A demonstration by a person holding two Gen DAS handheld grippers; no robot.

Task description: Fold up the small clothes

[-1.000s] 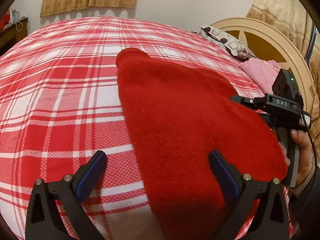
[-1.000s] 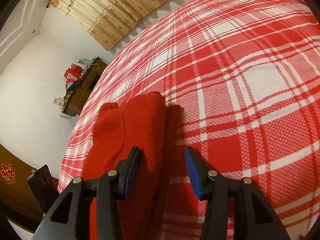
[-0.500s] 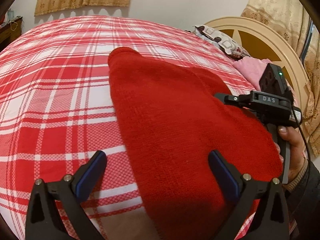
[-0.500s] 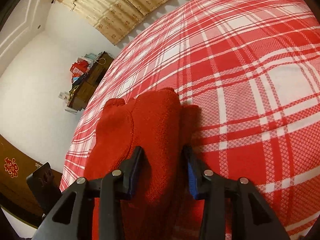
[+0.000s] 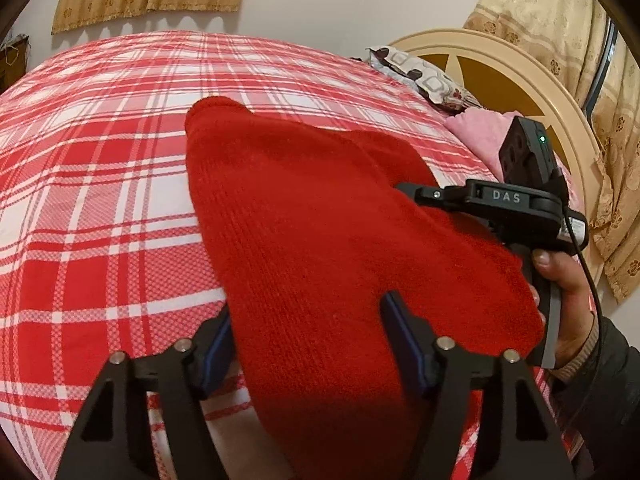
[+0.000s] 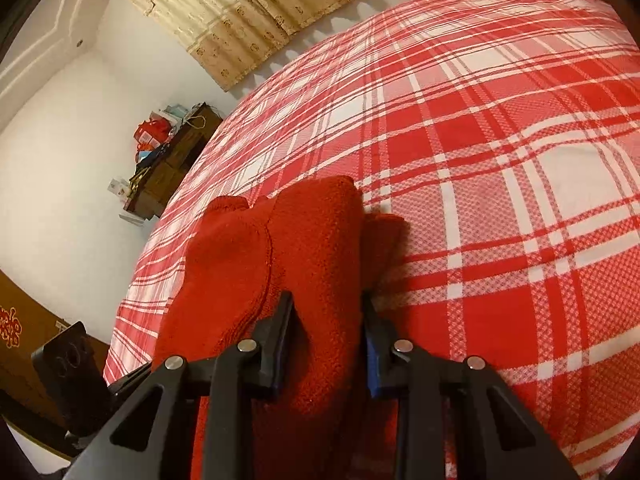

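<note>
The red knit garment (image 5: 320,240) lies on the red-and-white checked bedspread (image 5: 100,200), its near end reaching back between both of my tools. My left gripper (image 5: 308,340) has just been closing; its jaws now straddle the near edge of the knit, one finger at the left border of the cloth and the other set on top of it, but I judge the pads are not yet pinching. My right gripper (image 6: 326,340) has also just been closing, and a thick bunched fold of the same cloth sits between its jaws, with the pads pressed against it on both sides.

I judge the knit to be light, soft and floppy, thick enough to bulge in a grip and to sag wherever nothing supports it. It will not slip easily, since the fuzzy surface catches on the pads and on the bedspread alike. The best hold is at the near corners, one in each tool, catching all the layers together so the fold carries over evenly.

The headboard (image 5: 520,64) and a pink cloth (image 5: 476,128) lie beyond.
</note>
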